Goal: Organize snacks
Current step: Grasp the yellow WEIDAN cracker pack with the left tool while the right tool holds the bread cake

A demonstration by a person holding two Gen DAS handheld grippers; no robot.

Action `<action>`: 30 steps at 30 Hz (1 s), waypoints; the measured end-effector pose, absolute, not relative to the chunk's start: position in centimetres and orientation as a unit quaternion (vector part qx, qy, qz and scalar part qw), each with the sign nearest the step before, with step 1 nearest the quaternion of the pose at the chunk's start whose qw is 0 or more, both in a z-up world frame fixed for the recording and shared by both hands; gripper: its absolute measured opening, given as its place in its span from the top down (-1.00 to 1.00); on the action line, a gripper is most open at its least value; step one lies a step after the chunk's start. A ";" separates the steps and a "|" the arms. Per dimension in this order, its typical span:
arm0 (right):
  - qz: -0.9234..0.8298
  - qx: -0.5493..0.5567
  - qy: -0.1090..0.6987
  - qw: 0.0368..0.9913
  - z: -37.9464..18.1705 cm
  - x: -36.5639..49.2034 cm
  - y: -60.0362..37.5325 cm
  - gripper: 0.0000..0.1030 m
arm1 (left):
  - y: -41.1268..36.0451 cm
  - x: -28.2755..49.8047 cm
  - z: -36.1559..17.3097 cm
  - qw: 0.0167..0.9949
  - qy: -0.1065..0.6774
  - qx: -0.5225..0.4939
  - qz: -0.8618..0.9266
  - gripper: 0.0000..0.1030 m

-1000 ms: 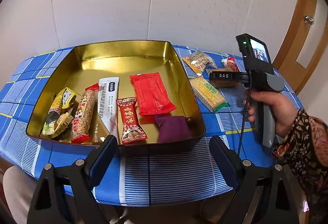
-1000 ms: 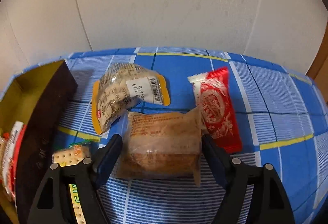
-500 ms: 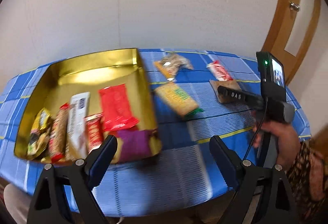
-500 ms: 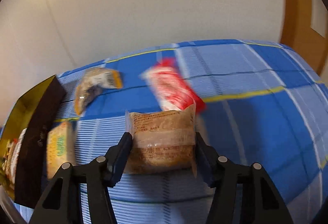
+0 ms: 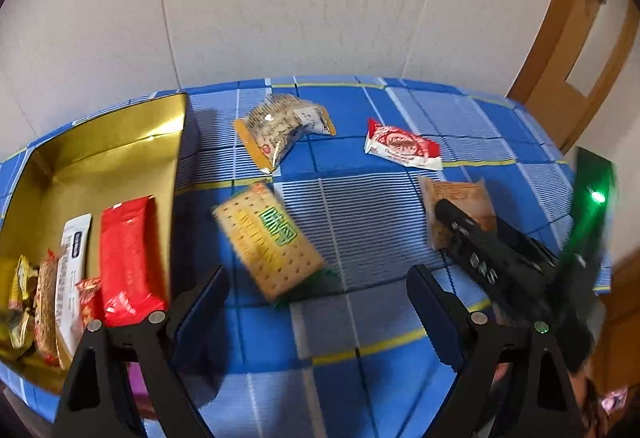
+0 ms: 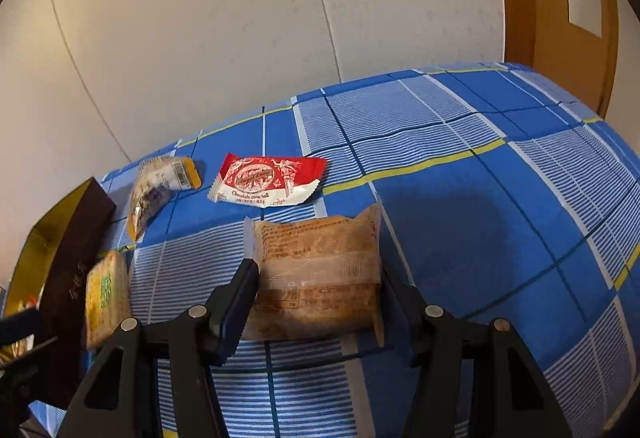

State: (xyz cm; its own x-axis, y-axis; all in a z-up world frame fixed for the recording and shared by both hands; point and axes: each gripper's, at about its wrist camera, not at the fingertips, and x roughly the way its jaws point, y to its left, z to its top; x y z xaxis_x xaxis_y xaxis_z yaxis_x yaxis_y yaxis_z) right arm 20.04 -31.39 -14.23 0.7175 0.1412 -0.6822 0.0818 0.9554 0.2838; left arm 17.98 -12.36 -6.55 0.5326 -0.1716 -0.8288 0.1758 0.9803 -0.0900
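Note:
My right gripper (image 6: 318,278) is shut on a brown cake packet (image 6: 316,270), a pad pressed on each side, just above the blue checked tablecloth (image 6: 460,205). The left wrist view shows that packet (image 5: 460,197) at the right, in the black fingers. My left gripper (image 5: 316,286) hangs open over the cloth, jaws closing slightly with nothing gripped. A yellow cracker packet (image 5: 268,238) lies just beyond its fingertips. Farther back lie a clear nut packet (image 5: 280,125) and a red-and-white chocolate roll (image 5: 402,145). The gold tin (image 5: 104,141) stands at the left.
The tin holds several snacks, among them a red packet (image 5: 128,258) and a white bar (image 5: 74,266). Its dark outer wall (image 6: 76,238) is at the left in the right wrist view. A wooden door (image 5: 580,37) stands behind the table's right end, a white wall behind.
My left gripper has swung right, from above the tin to over the cracker packet. My right gripper's jaws have closed onto the brown cake packet and rolled, with the view shifting right.

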 end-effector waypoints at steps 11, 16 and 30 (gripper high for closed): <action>0.018 0.155 0.374 0.914 -14.2 20.2 -31.5 -0.16 | -13.7 21.3 -9.9 0.860 0.508 0.015 -0.047 -0.51; 0.017 0.159 0.372 0.914 -14.1 20.1 -31.6 -0.15 | -14.1 21.7 -10.5 0.869 0.492 0.041 -0.024 -0.49; 0.019 0.163 0.371 0.914 -14.0 20.1 -31.6 -0.15 | -14.2 21.3 -10.7 0.876 0.478 0.060 0.007 -0.47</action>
